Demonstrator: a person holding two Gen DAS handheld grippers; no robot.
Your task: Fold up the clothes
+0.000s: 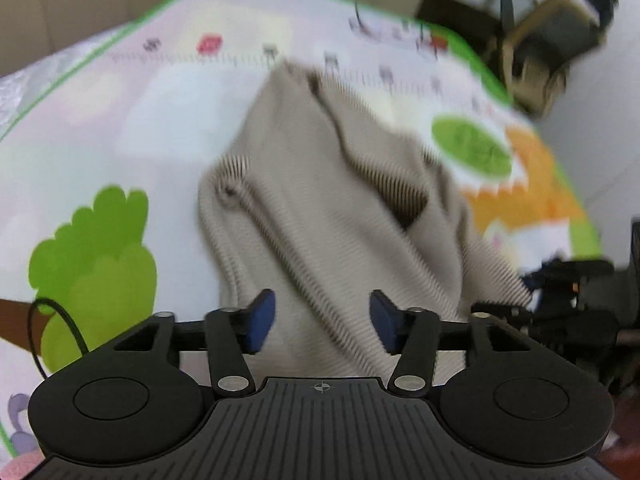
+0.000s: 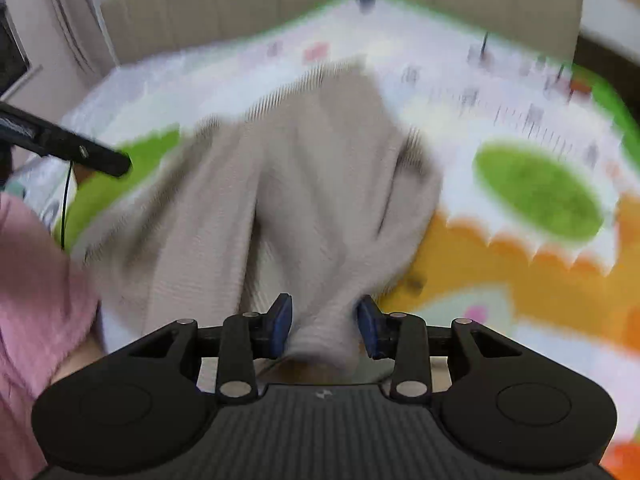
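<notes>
The beige ribbed sweater (image 1: 320,208) was bunched on the play mat (image 1: 120,120), unfolded. The left gripper (image 1: 322,326) was spread apart over it; fabric was bracketed, perhaps pinched, by the right gripper (image 2: 324,326). Spreading flat seemed required next.

Play mat (image 1: 132,116), cartoon print, green border; cardboard panel (image 1: 80,0) behind; pink cloth (image 2: 28,280) at left.

A cartoon-printed play mat (image 1: 120,128) with a green border, green bushes and an orange patch covers the floor. Behind it stands a beige panel (image 2: 280,4), possibly cardboard. A blurred wooden chair (image 1: 548,52) sits beyond the mat's corner.
</notes>
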